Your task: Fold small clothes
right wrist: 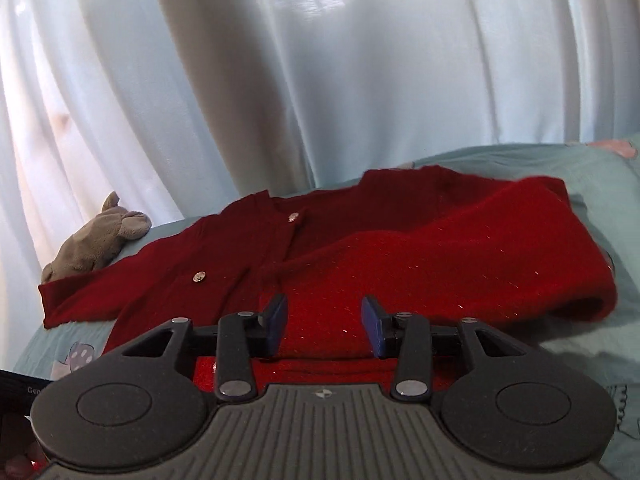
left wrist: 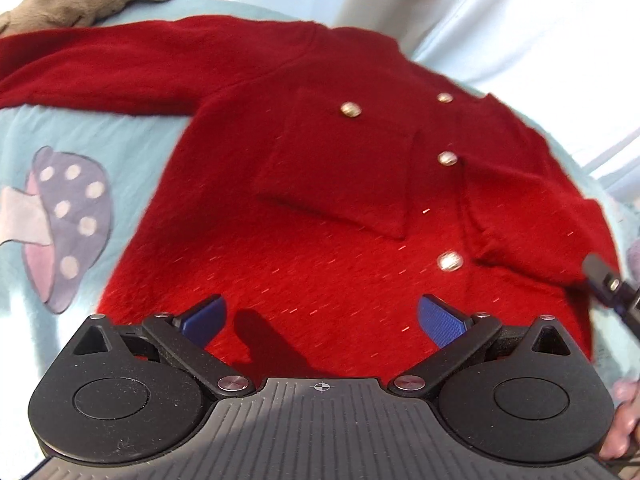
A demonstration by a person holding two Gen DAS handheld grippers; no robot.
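A small red fuzzy cardigan (left wrist: 320, 184) with gold buttons (left wrist: 447, 158) and a patch pocket lies face up on a pale blue bedsheet (left wrist: 80, 136). One sleeve stretches out to the left. In the right wrist view the other sleeve (right wrist: 460, 256) lies folded over the cardigan's (right wrist: 240, 264) front. My left gripper (left wrist: 322, 316) hovers over the hem with its blue pads (left wrist: 440, 320) wide apart and nothing between them. My right gripper (right wrist: 325, 320) is open just above the red fabric, its pads not pressing on it. Part of the right gripper (left wrist: 604, 284) shows at the left wrist view's right edge.
A grey plush toy (right wrist: 100, 240) lies on the sheet past the outstretched sleeve. The sheet carries a mushroom print (left wrist: 60, 220) left of the cardigan. Pale curtains (right wrist: 320, 80) hang behind the bed. A person's hand (left wrist: 624, 420) shows at the lower right.
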